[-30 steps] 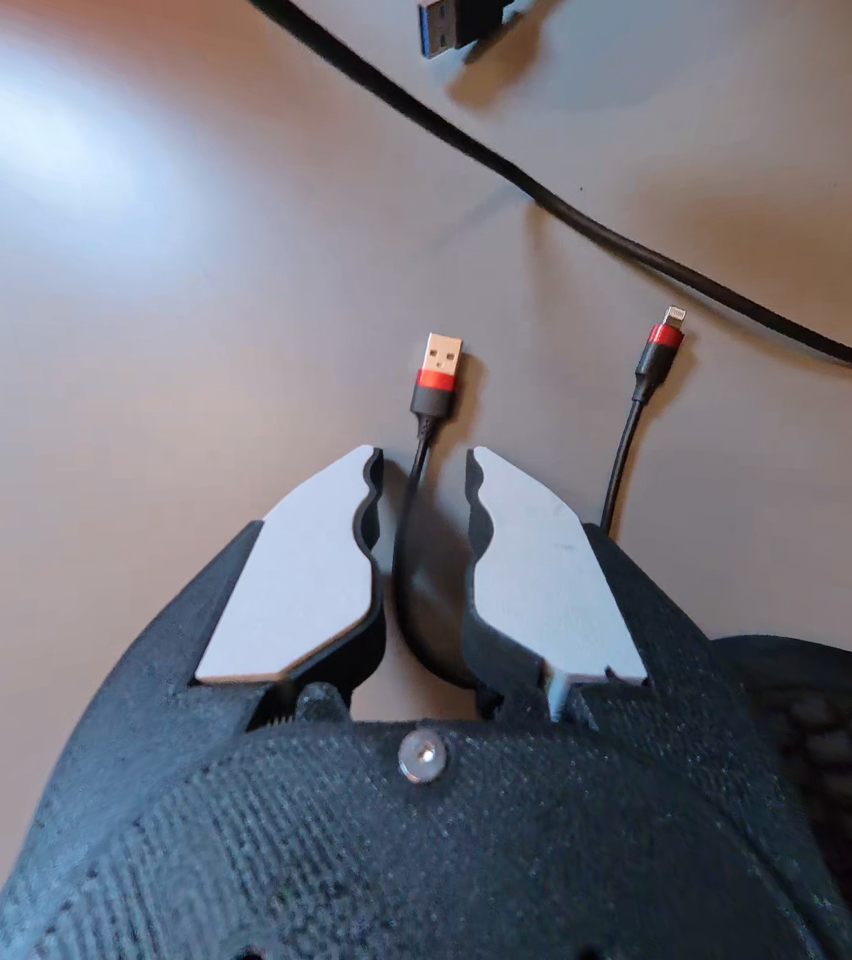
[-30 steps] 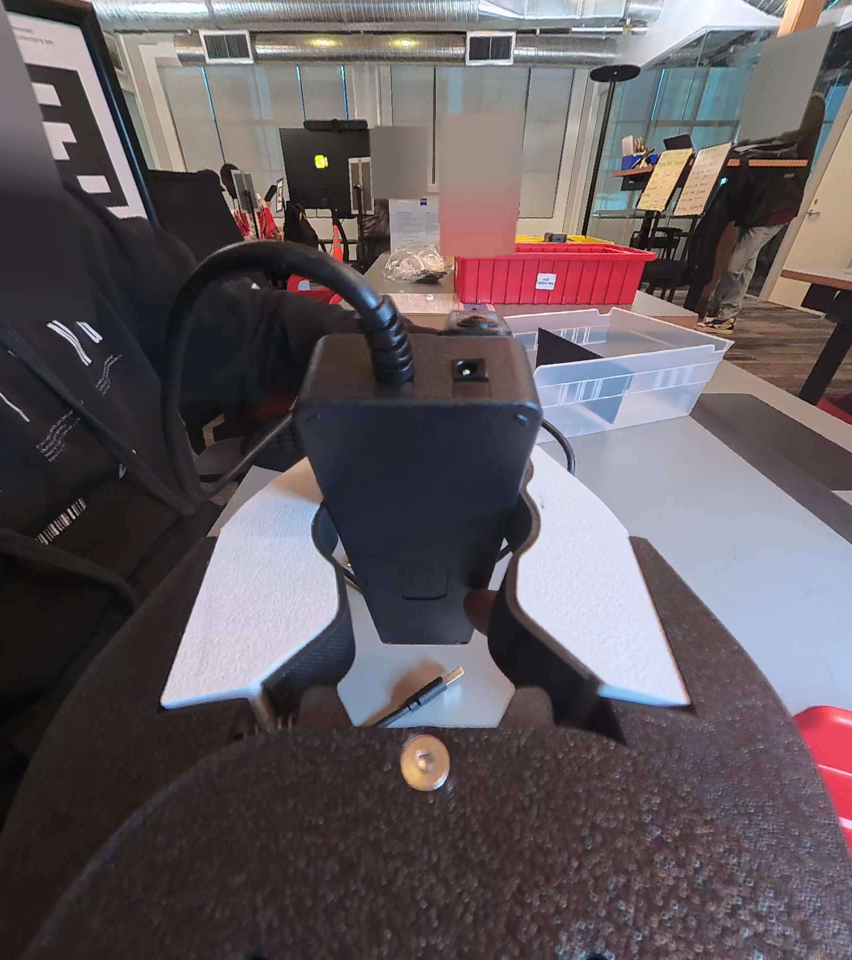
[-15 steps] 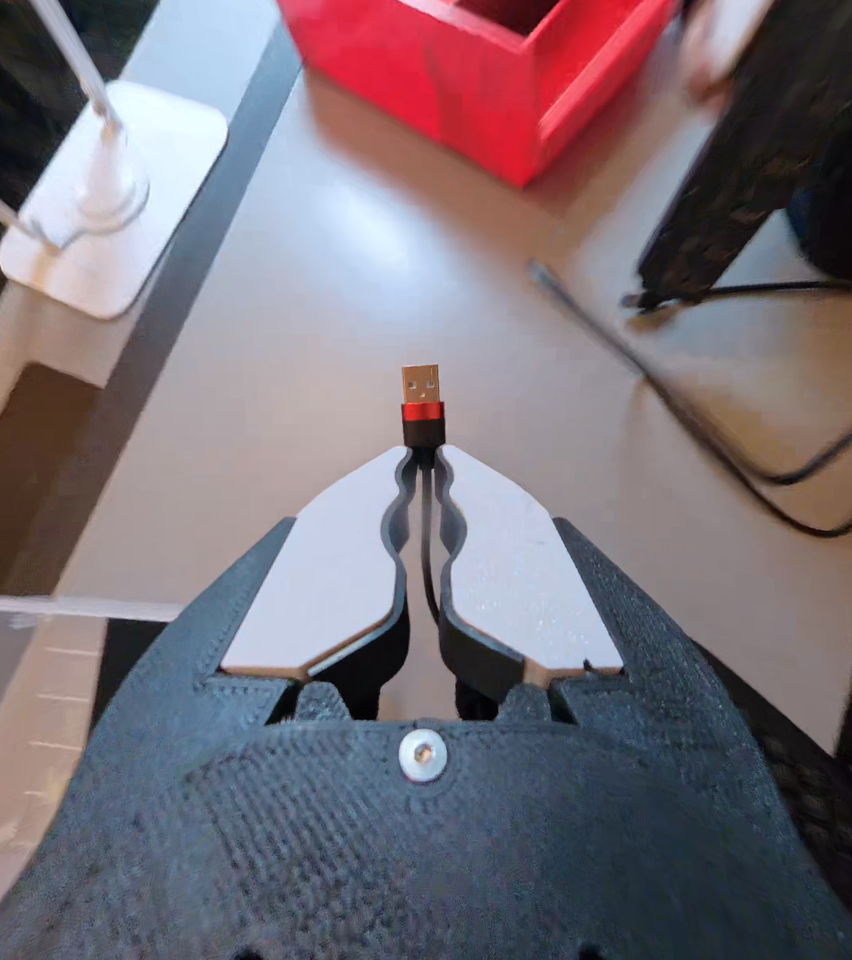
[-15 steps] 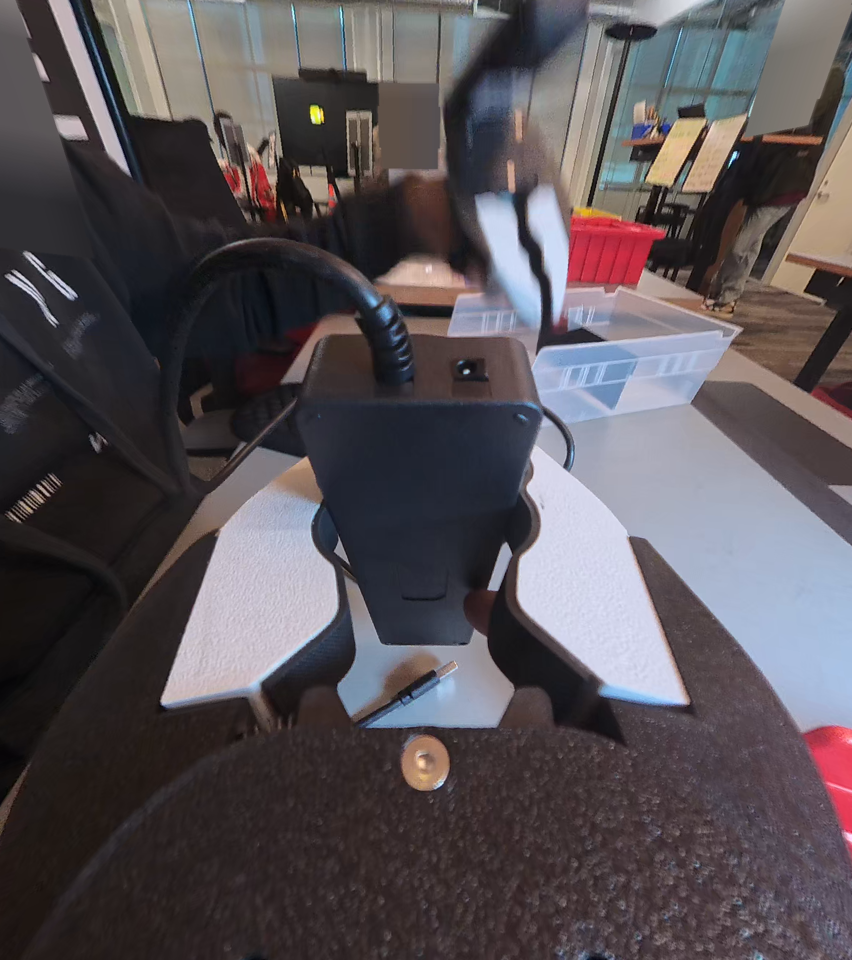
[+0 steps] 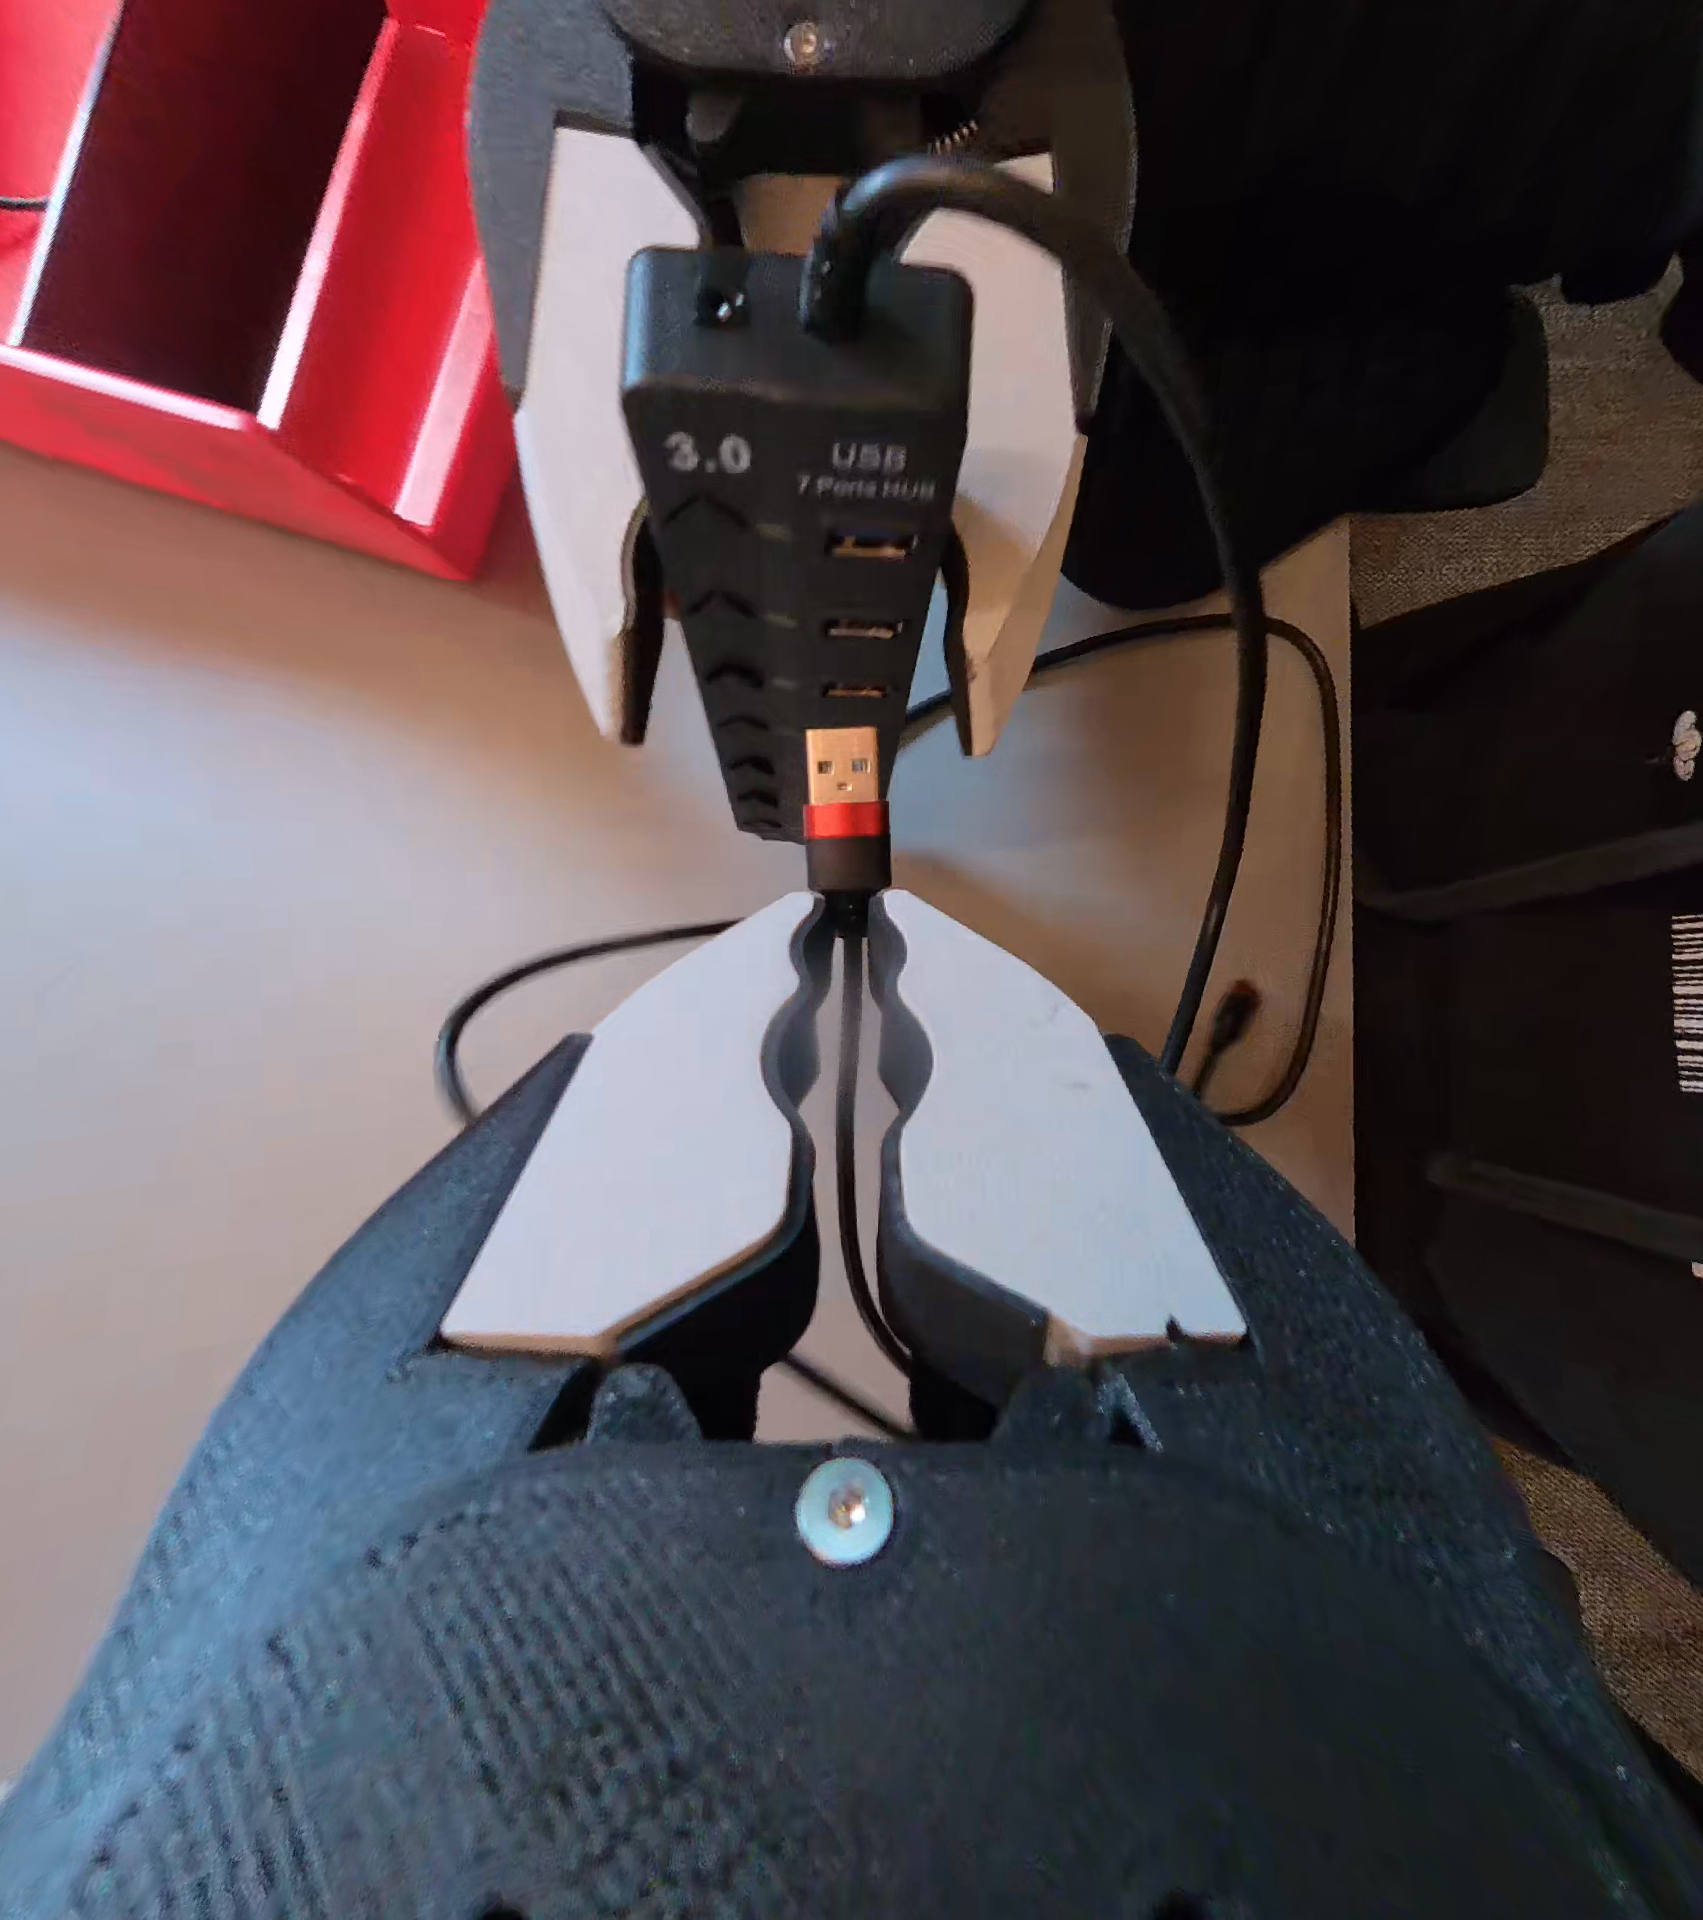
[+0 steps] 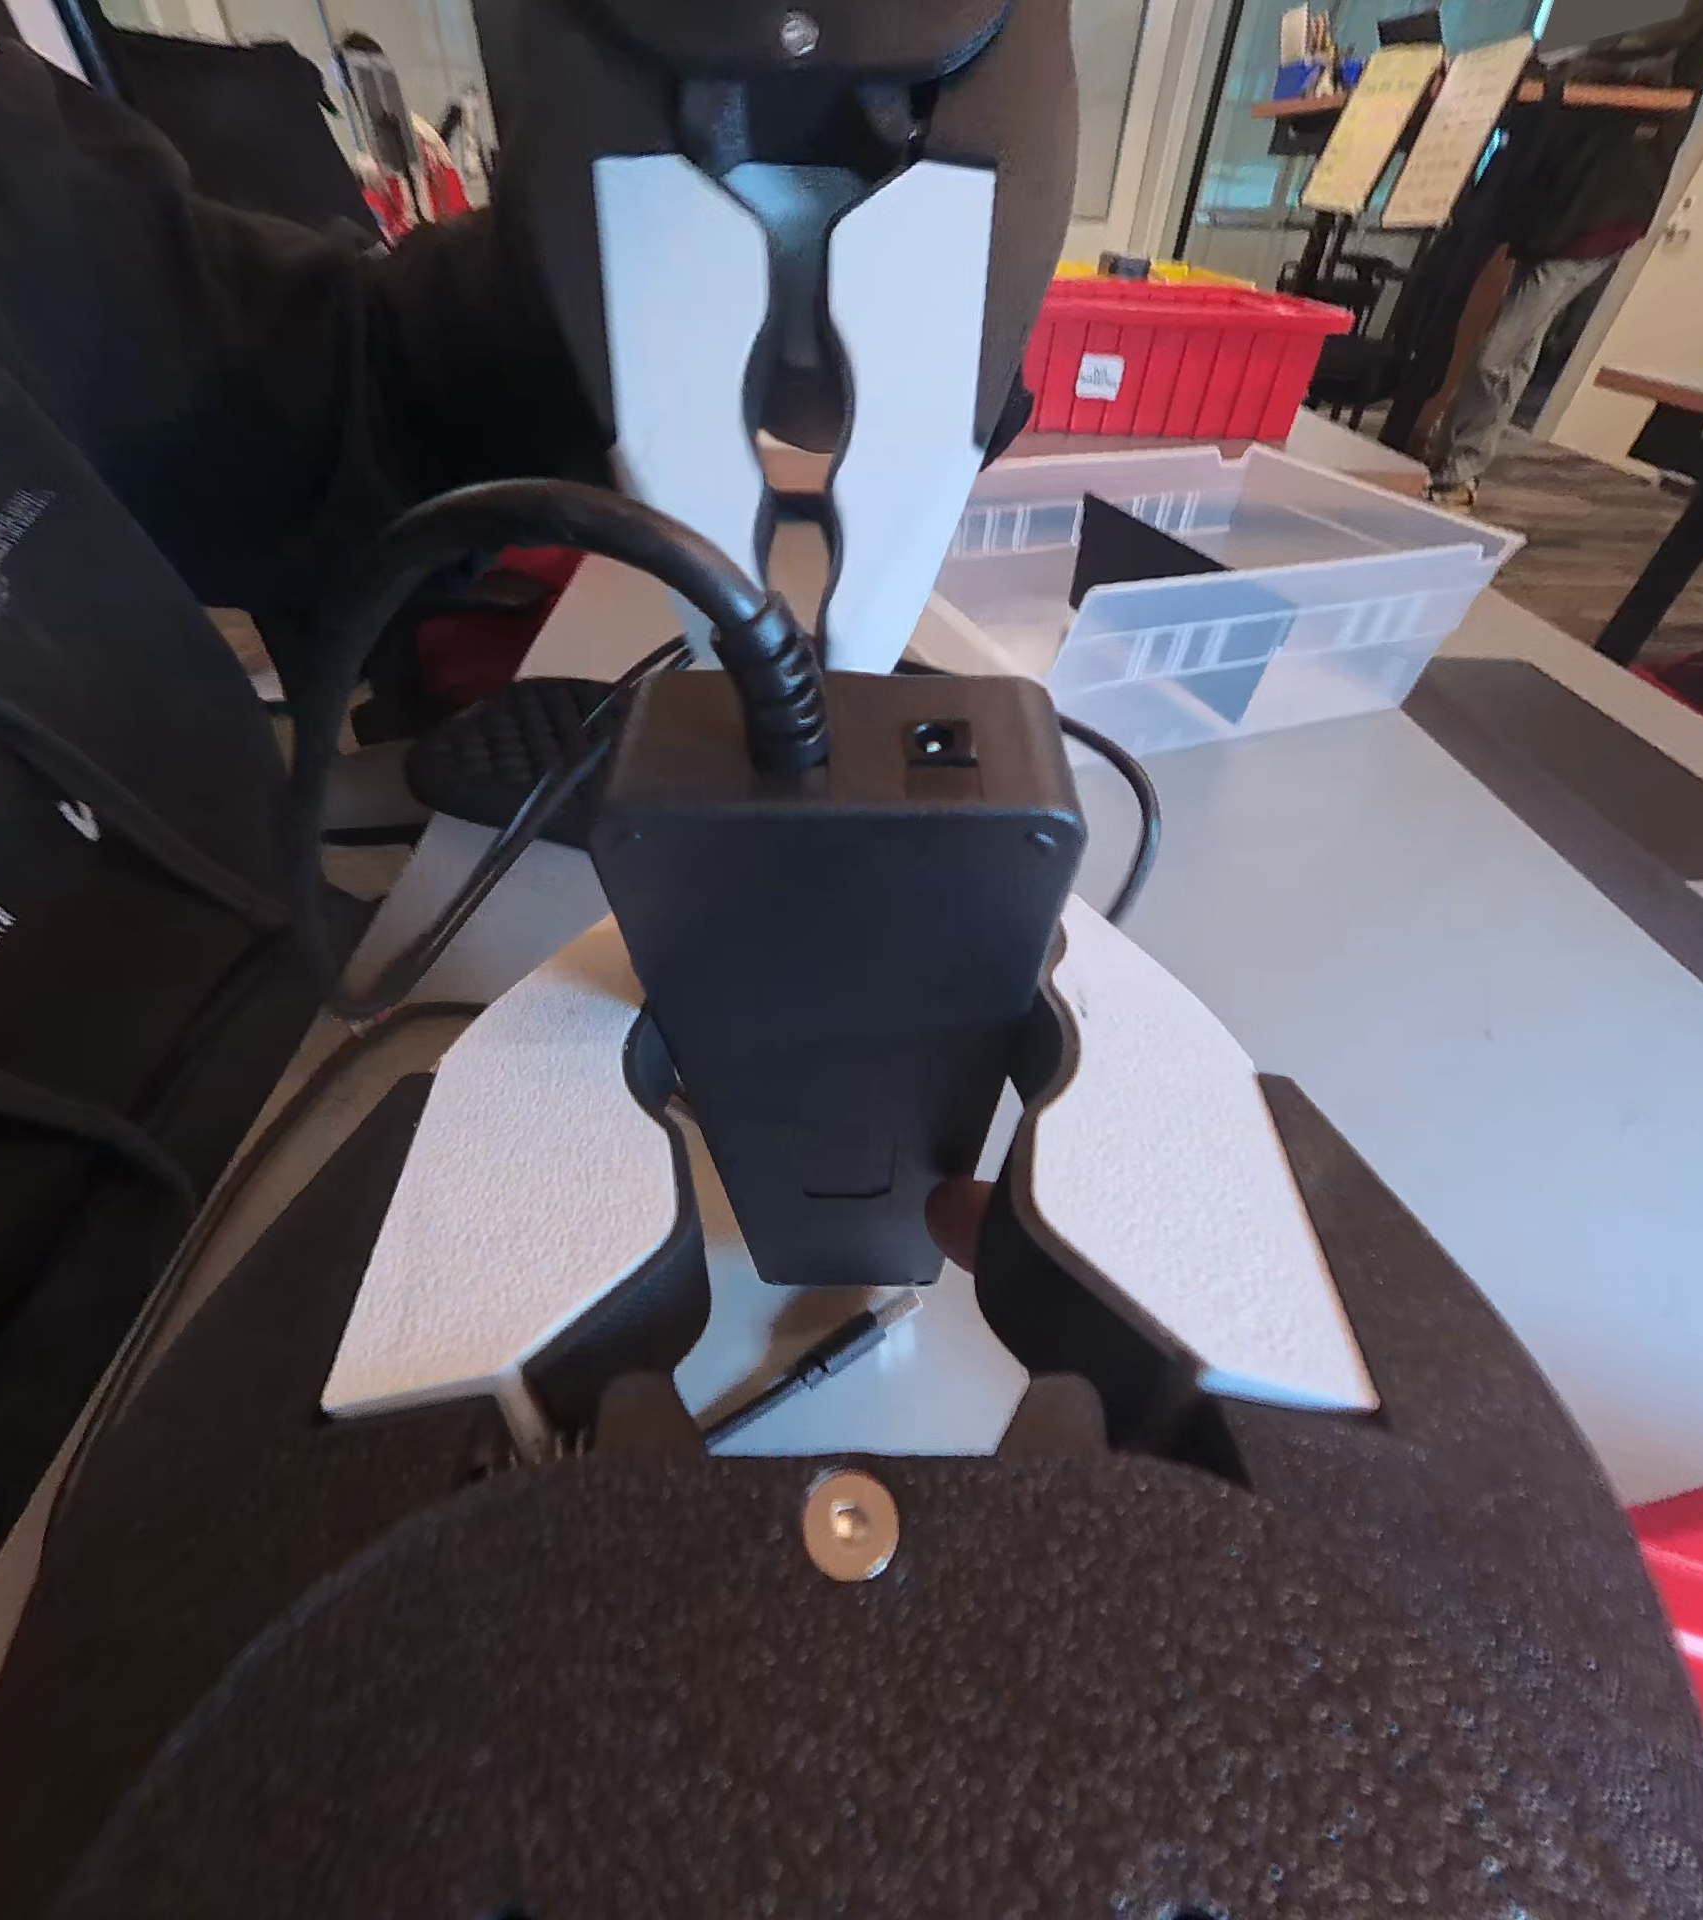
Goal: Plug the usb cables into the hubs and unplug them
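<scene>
Left wrist view puts us right on the approach: the left claw (image 5: 845,914) is pinched tight on the thin black cable just behind the red-collared USB-A plug (image 5: 842,781), metal tip forward. Facing it, the right claw (image 5: 805,665) clamps the black seven-port USB hub (image 5: 793,488) by its flanks, off the pale surface (image 5: 203,883), port face toward the camera. The plug overlaps the lower stretch of the hub, just under three open ports, but looks unseated; whether it touches the casing, I can't tell.

So this reads as the plugging-in step, alignment under way. Next move, I'd judge: square the tip to one slot and push straight, with the right claw bracing. Gripped on cable rather than plug body, it could buckle.

Right wrist view shows the hub's plain back and its thick lead (image 6: 618,540), the left claw beyond.

Containers: a red divided bin (image 5: 234,416) beside the hub, compartments apparently empty; a clear plastic tray (image 6: 1273,623) with a dark divider; a red crate (image 6: 1179,353) farther back, contents hidden.
</scene>
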### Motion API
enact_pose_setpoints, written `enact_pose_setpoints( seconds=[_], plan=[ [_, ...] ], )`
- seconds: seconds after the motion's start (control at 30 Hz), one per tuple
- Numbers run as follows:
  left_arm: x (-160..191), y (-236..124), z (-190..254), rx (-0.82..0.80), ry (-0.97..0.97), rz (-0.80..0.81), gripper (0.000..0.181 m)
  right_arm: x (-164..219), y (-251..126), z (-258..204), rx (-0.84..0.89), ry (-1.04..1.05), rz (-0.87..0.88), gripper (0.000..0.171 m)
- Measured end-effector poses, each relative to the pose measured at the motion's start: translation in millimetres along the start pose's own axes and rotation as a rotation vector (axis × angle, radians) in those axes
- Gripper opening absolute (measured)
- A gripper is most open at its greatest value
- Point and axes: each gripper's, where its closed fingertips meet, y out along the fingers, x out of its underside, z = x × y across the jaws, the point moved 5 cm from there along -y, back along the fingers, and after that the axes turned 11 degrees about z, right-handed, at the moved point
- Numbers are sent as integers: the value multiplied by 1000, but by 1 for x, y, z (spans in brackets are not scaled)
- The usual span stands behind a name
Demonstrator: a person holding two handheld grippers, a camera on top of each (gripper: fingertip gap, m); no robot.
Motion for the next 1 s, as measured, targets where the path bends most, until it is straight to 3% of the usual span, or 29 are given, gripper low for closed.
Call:
enact_pose_setpoints(
  seconds=[0.4,1.0],
  plan=[
    [-15,6,5,23,52,-8,7,5,5,-1,30,-44,-101,64],
    [-22,-4,11,5,199,-299,7,-1,18,-7,47,-115,-189,64]
  ],
)
